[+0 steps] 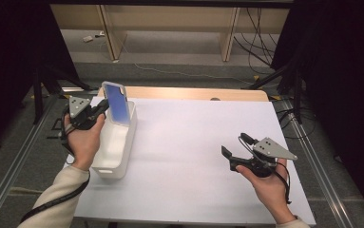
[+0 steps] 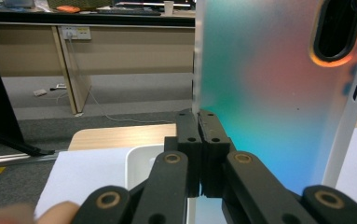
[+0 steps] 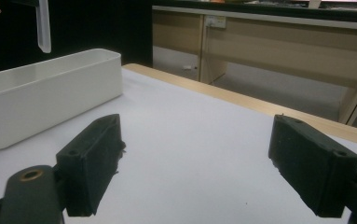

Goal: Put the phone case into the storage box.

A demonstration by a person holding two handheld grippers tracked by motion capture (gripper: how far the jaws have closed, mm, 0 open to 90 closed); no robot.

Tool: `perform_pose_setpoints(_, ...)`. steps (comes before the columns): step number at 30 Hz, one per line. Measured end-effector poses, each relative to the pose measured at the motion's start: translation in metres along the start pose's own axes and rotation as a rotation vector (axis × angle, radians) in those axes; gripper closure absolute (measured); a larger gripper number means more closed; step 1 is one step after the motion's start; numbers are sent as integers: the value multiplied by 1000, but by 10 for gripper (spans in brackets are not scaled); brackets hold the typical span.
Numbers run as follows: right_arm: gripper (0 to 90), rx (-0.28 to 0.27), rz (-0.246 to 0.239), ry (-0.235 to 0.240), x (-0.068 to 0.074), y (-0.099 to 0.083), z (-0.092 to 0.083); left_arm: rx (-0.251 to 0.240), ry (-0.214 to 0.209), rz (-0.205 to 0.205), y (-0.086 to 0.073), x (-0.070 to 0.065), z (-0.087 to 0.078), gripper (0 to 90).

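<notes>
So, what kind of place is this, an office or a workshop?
Probably an office or lab set up for recording. Light wooden desks stand behind the white-covered table, loose black cables trail on the grey carpet, and a white wall socket sits under one desk.

An iridescent blue-to-pink phone case [image 1: 118,102], a white bin [image 1: 115,142], a white table [image 1: 194,142], black jaws

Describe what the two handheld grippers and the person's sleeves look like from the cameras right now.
Both grippers, left and right, are black linkage tools with blocky black jaws and brass-coloured pivot pins. Each carries a grey three-cornered plate dotted with small dark holes, and trails a black cable. The person wears light cream sleeves.
</notes>
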State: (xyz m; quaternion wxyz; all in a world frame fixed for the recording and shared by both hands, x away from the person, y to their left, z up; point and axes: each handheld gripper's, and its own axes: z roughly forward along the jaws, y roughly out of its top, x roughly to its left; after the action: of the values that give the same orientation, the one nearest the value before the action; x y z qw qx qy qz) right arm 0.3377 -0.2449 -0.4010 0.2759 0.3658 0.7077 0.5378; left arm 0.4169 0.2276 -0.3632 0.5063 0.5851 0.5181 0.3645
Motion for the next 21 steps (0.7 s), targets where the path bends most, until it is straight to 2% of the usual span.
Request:
perform_pose_setpoints(4,184,0,8,3,0,-1,0,-7,13,-2,1,4,1,885)
perform_pose_setpoints(7,184,-8,3,-7,0,-1,0,-8,28,10,2,6,1,885)
perform_pose_setpoints(18,183,-5,2,-12,1,-3,-1,-4,43,-1,3,10,7,885)
perform_pose_setpoints(19,183,-6,6,3,1,-3,-2,-4,41,-1,3,10,7,885)
perform_pose_setpoints(21,183,-4,6,3,1,-3,-2,-2,42,-1,2,10,9,885)
